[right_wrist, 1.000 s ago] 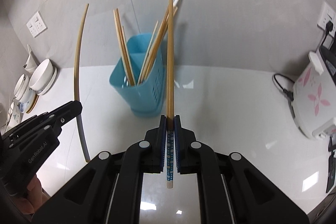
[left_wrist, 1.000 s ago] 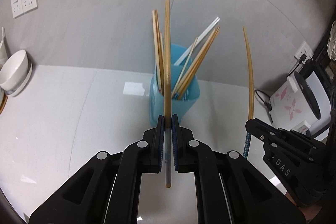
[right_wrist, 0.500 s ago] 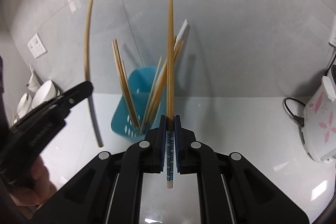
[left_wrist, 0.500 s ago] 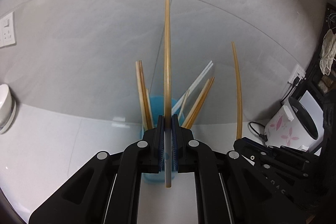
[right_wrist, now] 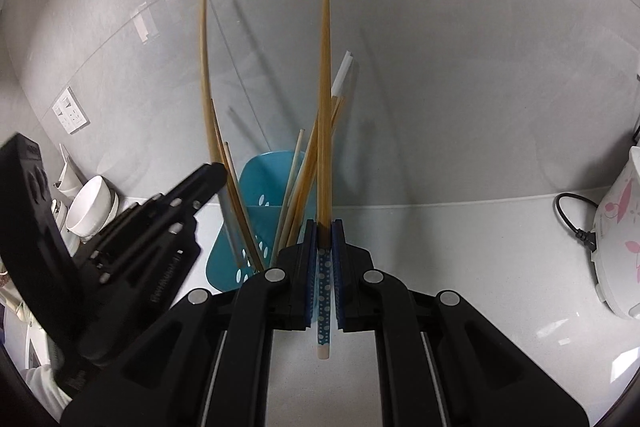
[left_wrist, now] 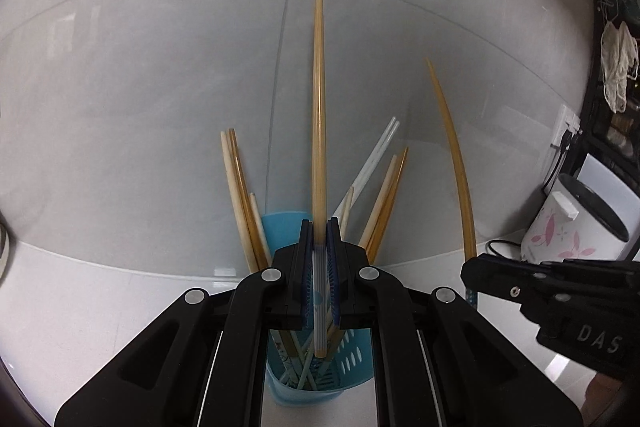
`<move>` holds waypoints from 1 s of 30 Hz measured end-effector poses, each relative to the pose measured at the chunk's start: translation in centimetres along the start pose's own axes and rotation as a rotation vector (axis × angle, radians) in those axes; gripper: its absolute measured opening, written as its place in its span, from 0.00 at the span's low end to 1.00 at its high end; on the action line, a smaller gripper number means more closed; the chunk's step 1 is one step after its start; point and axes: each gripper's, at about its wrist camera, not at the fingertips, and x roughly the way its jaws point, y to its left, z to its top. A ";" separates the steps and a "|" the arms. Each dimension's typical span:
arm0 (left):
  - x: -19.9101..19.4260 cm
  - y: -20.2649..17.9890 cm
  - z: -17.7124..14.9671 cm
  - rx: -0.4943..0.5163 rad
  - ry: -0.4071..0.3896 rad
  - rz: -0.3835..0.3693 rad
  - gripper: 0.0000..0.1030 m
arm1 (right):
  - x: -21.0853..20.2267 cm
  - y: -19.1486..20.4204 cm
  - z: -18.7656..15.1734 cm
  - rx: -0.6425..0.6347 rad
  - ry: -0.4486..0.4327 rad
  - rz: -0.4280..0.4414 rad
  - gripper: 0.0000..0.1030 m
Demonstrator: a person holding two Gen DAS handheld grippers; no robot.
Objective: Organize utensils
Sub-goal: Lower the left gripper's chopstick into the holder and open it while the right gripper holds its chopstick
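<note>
Each gripper pinches one chopstick upright, butt end down: the left gripper (left_wrist: 319,239) holds its grey-handled chopstick (left_wrist: 319,115) directly over the blue holder (left_wrist: 344,367), ready to drop in, while the right gripper (right_wrist: 324,231) keeps the dotted-handled chopstick (right_wrist: 324,99) just right of it.

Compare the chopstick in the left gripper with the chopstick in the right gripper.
The left gripper's chopstick has a grey ribbed handle end; the right gripper's chopstick has a blue, white-dotted end. The left one hangs over the blue holder; the right one hangs beside it. Both are tan, upright, clamped.
</note>
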 end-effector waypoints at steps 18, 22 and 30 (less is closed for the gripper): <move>2.4 -0.5 -2.1 0.059 0.112 0.021 0.09 | 0.5 0.2 -0.5 -0.006 0.022 0.004 0.06; 2.0 -0.5 -1.8 0.070 0.143 0.044 0.27 | 0.4 0.4 -0.5 -0.012 0.025 0.007 0.06; -0.5 0.5 -0.5 0.057 0.249 0.130 0.76 | 0.5 0.3 -0.2 -0.017 0.017 0.024 0.07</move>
